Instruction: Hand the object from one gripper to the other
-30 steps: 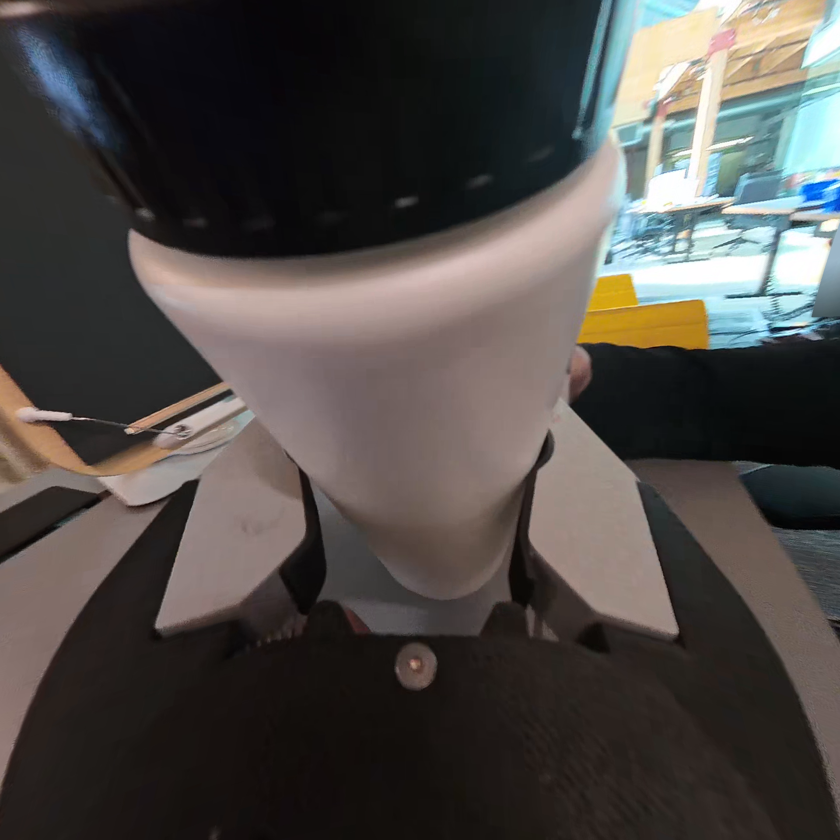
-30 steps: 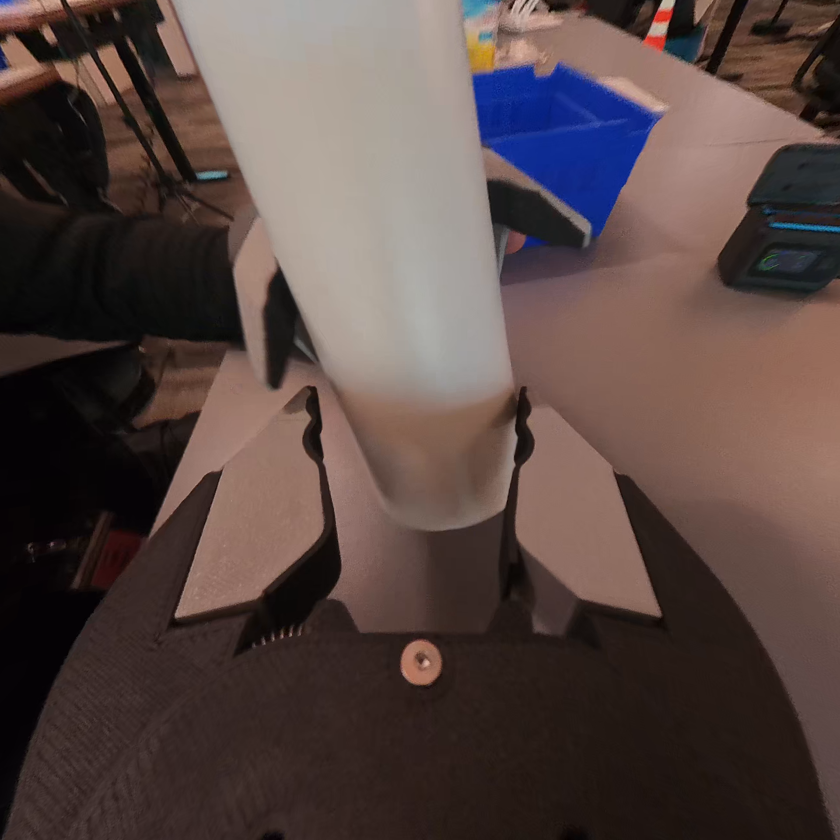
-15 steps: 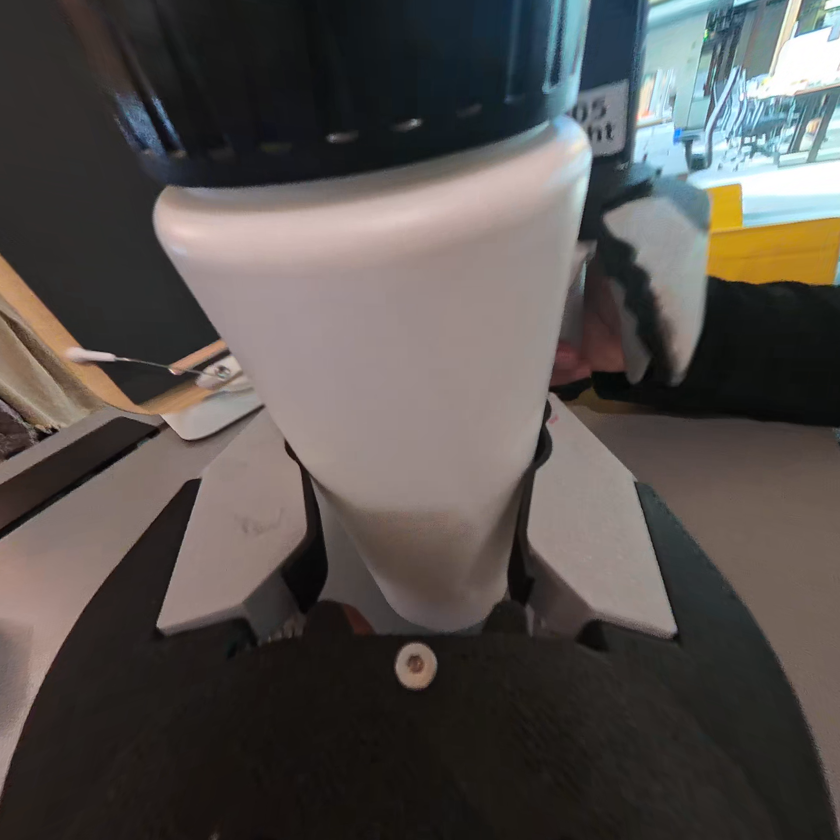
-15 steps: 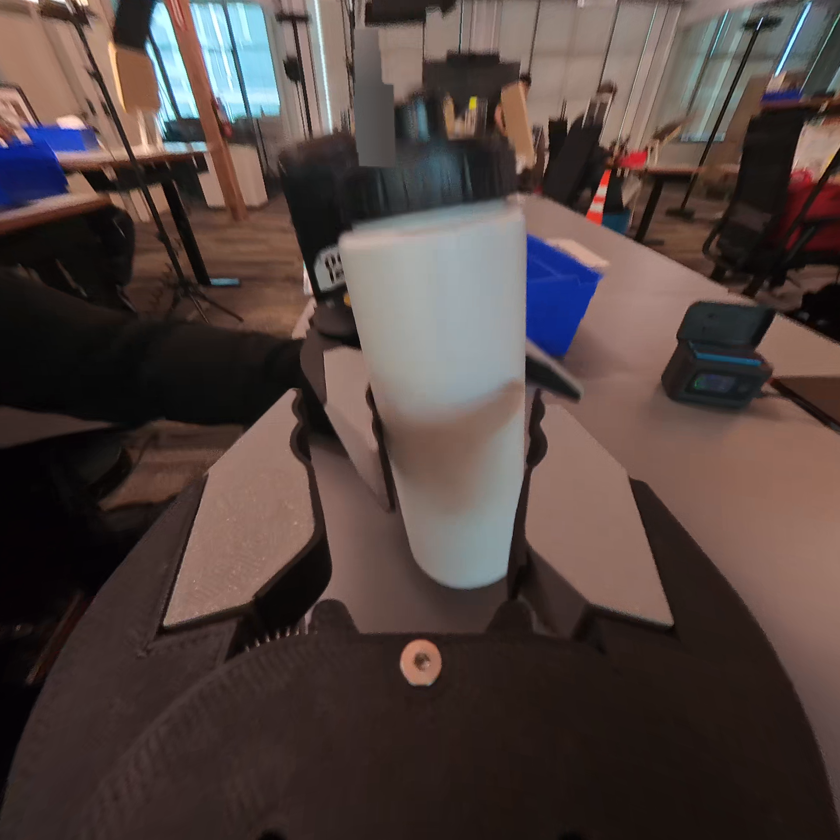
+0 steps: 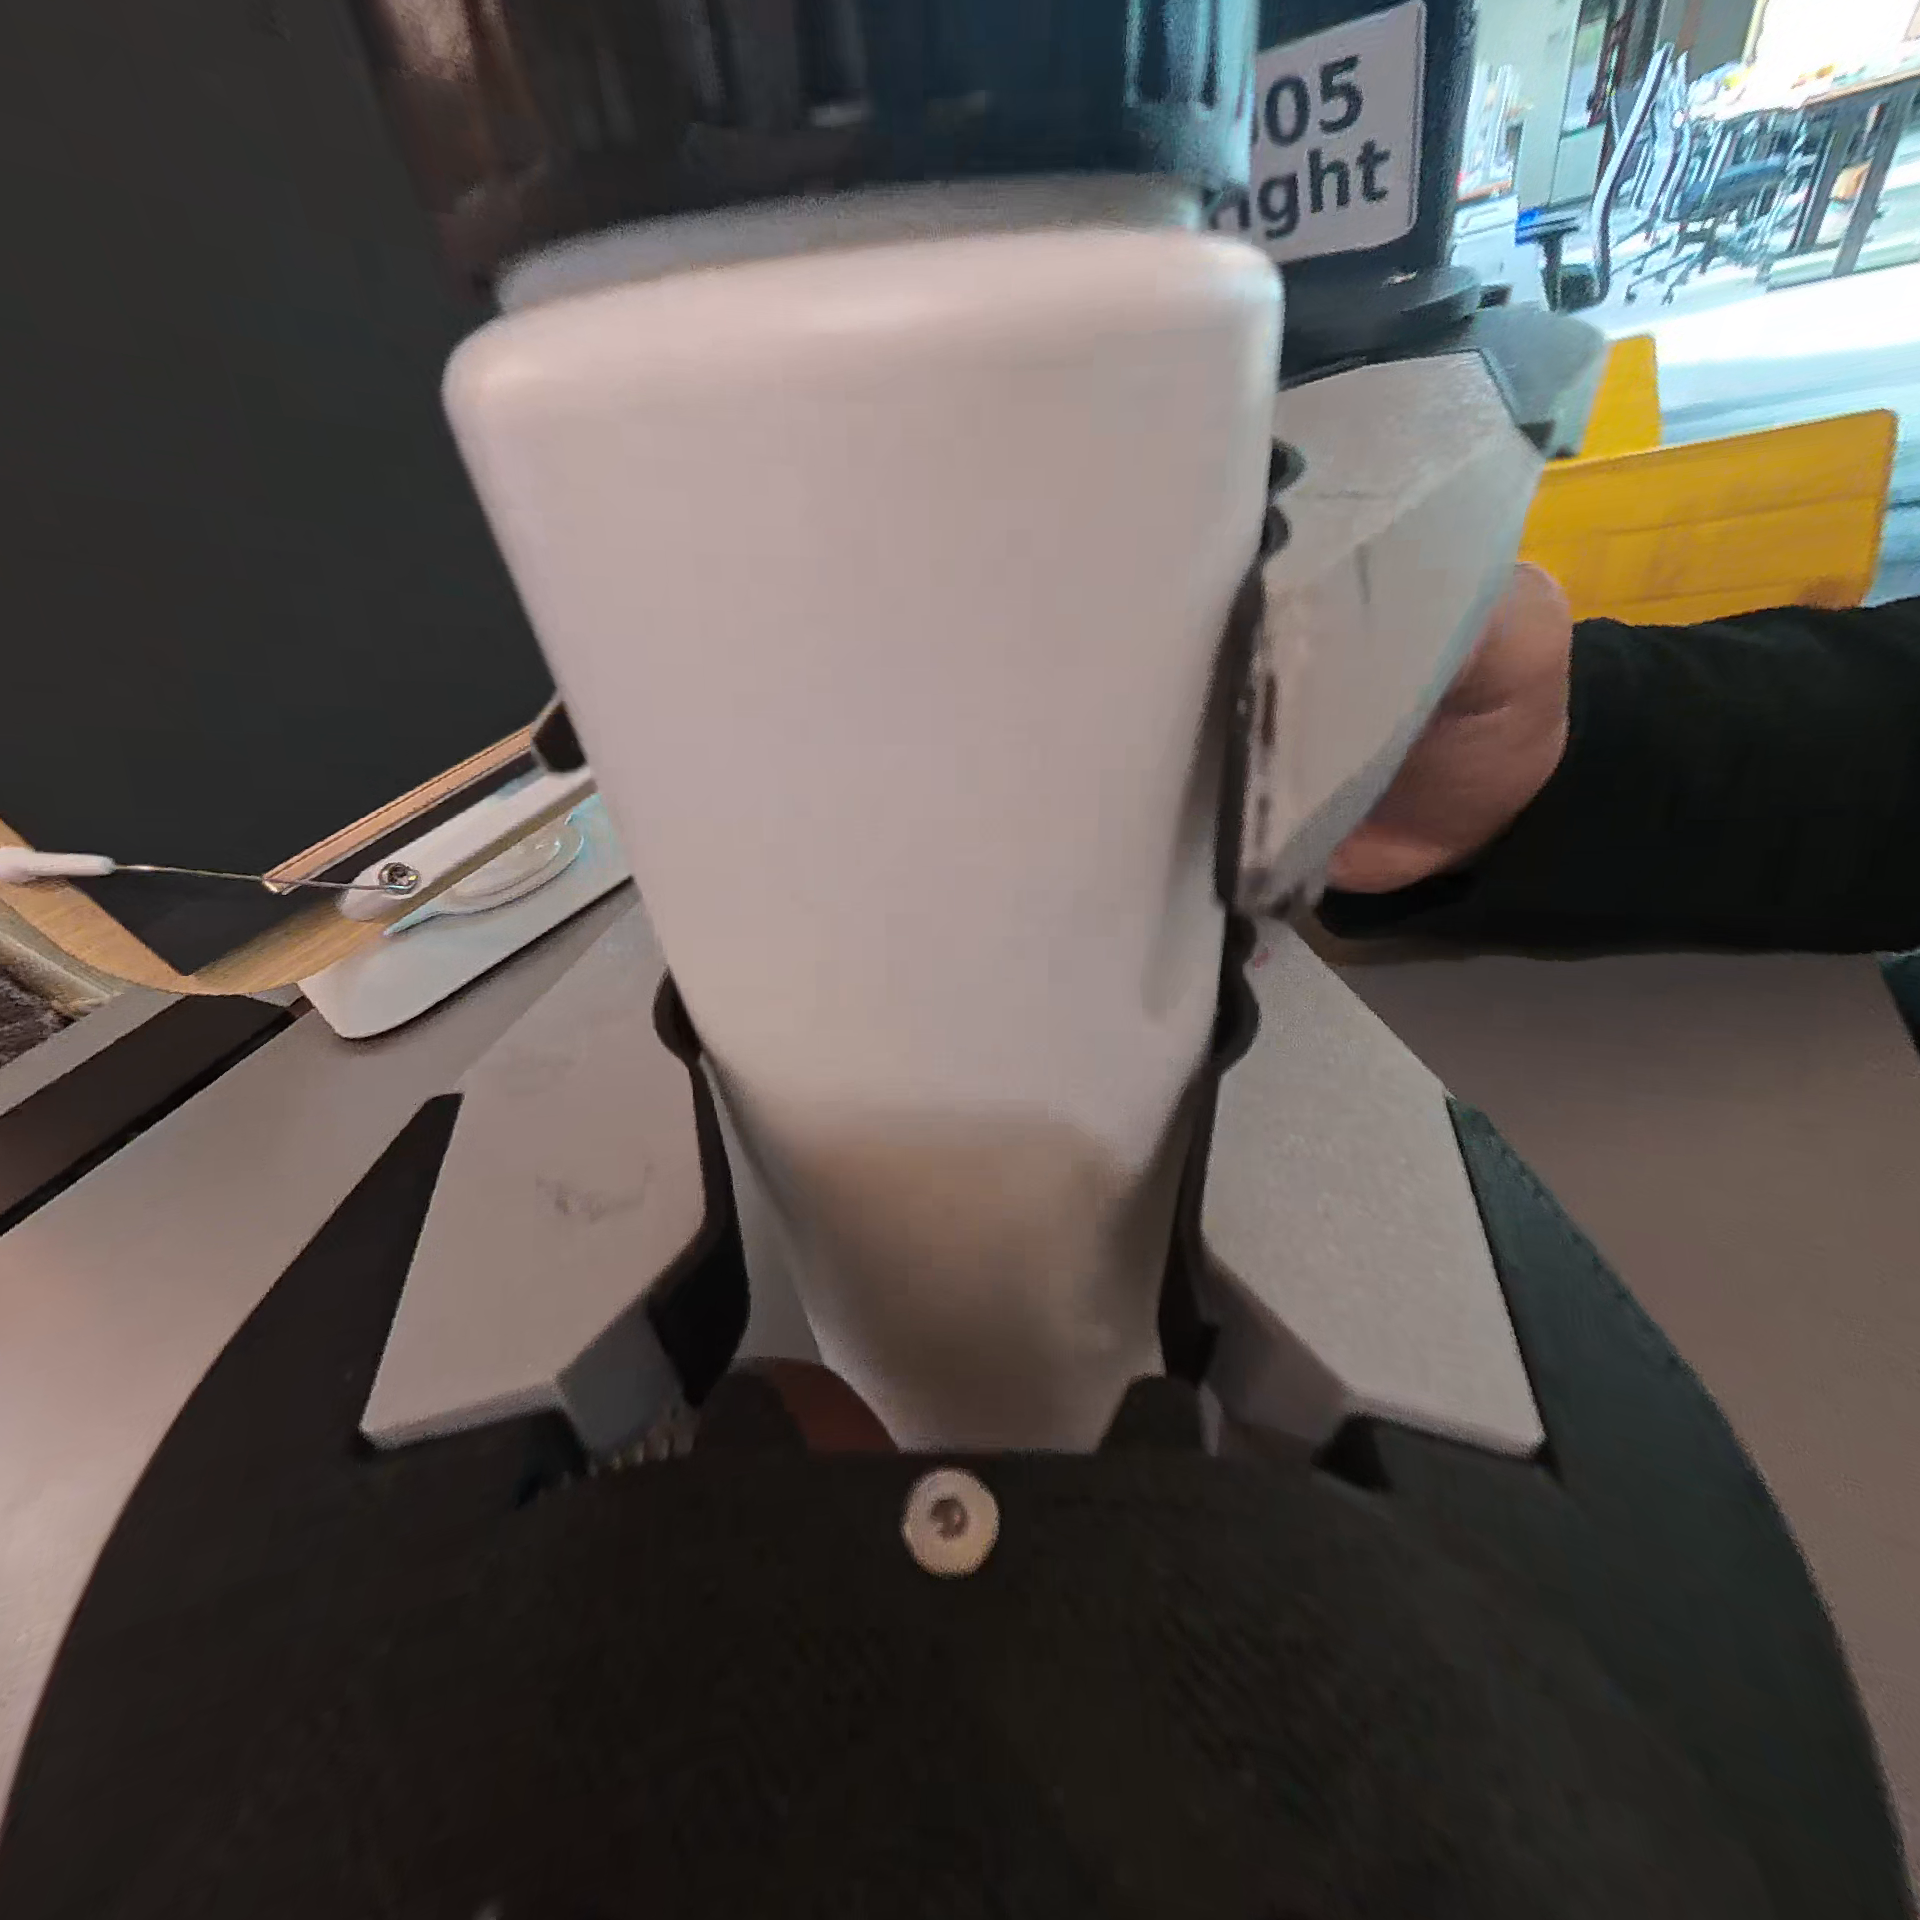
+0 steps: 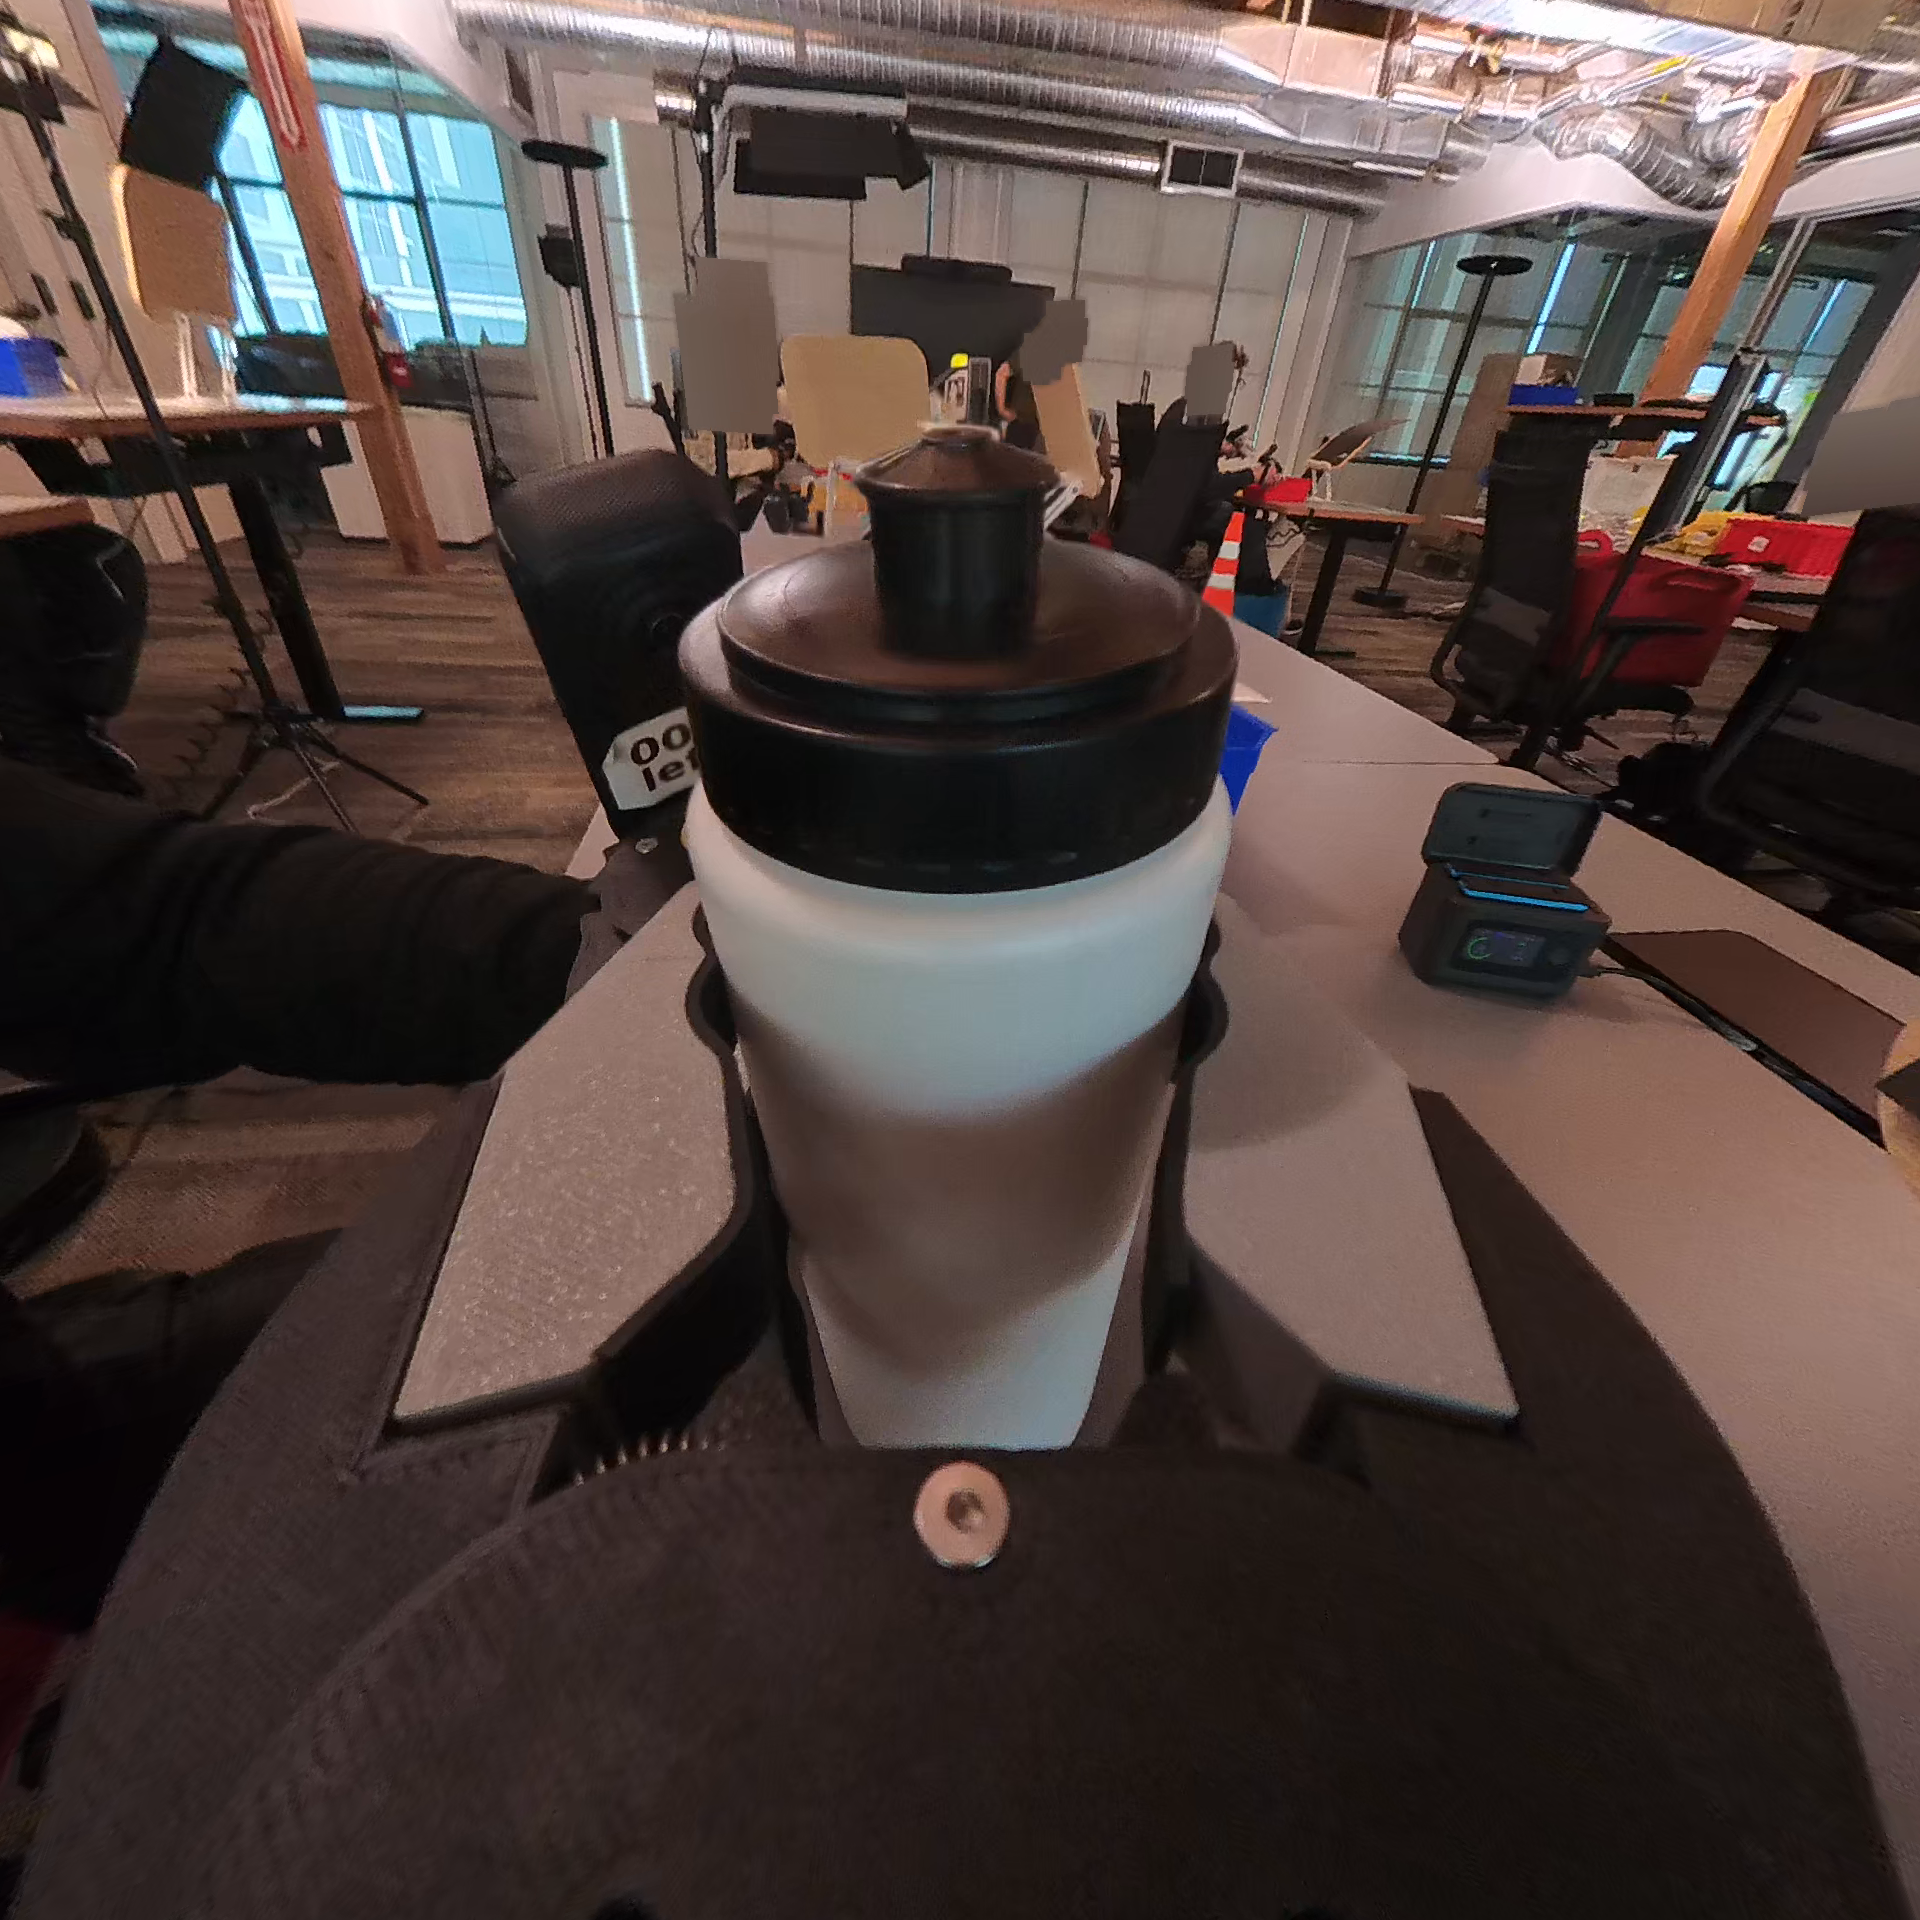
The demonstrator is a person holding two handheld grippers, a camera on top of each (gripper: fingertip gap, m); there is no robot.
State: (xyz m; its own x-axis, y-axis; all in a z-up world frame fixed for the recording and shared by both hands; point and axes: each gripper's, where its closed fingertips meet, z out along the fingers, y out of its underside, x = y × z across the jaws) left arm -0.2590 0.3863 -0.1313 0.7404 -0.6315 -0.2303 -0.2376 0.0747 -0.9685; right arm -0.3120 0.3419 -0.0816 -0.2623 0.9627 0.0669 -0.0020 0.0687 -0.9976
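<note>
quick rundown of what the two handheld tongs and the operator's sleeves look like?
Both match. The left tongs and right tongs each have a rounded, textured black printed body, a silver centre screw and two flat, angular grey fingers with black wavy inner pads. Each black housing carries a white sticker with dark writing. No cables show. The operator wears black long sleeves.

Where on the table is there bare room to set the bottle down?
Bare grey table lies right of the bottle, short of the charger box and dark pad. In the left view, bare under the sleeve; crowded left by the white base.
</note>
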